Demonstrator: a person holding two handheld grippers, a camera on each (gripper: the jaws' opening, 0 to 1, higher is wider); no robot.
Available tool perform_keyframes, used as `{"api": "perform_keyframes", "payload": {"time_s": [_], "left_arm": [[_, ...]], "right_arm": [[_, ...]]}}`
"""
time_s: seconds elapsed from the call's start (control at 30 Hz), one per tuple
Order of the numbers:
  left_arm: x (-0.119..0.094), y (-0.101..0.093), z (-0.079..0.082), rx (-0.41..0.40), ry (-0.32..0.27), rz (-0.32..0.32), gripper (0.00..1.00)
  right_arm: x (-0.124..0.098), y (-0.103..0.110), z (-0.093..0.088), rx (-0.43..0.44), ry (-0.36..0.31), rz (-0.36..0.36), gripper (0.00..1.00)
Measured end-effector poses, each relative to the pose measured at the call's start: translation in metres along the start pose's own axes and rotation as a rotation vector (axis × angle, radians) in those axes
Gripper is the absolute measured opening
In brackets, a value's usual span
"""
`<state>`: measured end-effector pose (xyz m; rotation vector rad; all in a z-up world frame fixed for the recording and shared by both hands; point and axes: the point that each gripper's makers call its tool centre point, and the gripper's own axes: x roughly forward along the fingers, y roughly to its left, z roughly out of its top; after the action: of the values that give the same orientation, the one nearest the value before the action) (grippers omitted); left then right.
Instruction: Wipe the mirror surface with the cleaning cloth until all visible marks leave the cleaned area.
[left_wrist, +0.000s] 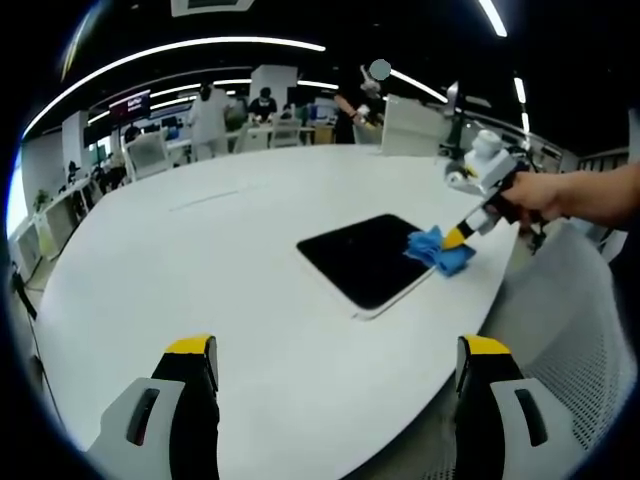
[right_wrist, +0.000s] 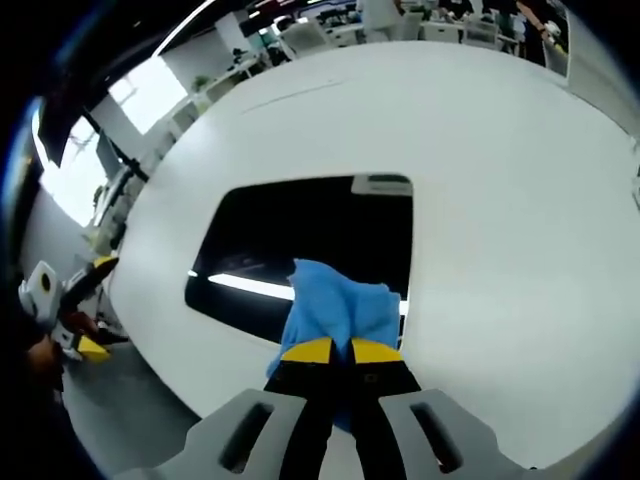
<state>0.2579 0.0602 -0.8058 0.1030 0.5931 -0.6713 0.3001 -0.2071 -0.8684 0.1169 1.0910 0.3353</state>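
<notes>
A dark rectangular mirror (left_wrist: 365, 257) (right_wrist: 300, 255) lies flat on the white table (left_wrist: 200, 260), near its edge. My right gripper (right_wrist: 340, 352) is shut on a blue cleaning cloth (right_wrist: 335, 305), pressing it onto the mirror's near edge. From the left gripper view, that same right gripper (left_wrist: 462, 236), held by a person's hand (left_wrist: 540, 195), holds the blue cloth (left_wrist: 438, 250) on the mirror's right corner. My left gripper (left_wrist: 335, 350) is open above the table's near edge, well short of the mirror, with nothing between its jaws. The left gripper (right_wrist: 75, 315) shows at the left edge of the right gripper view.
The table edge curves close to the mirror. A white mesh chair (left_wrist: 570, 340) stands just past that edge on the right. Desks, chairs and several people (left_wrist: 210, 115) are far behind the table. A ceiling light reflects as a bright streak (right_wrist: 240, 285) in the mirror.
</notes>
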Motion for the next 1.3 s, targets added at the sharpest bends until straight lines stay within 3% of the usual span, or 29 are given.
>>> {"api": "perform_keyframes", "payload": {"time_s": [1.03, 1.17, 1.3], "left_arm": [[-0.001, 0.003, 0.003, -0.028, -0.018, 0.011, 0.99], [-0.001, 0.0, 0.006, -0.003, -0.031, 0.003, 0.99], [-0.003, 0.004, 0.012, -0.045, -0.065, 0.008, 0.99]], "right_arm": [[0.013, -0.013, 0.031, -0.023, -0.003, -0.03, 0.0], [0.015, -0.015, 0.036, -0.027, -0.002, -0.032, 0.0], [0.019, -0.016, 0.043, -0.035, 0.0, -0.035, 0.0]]}}
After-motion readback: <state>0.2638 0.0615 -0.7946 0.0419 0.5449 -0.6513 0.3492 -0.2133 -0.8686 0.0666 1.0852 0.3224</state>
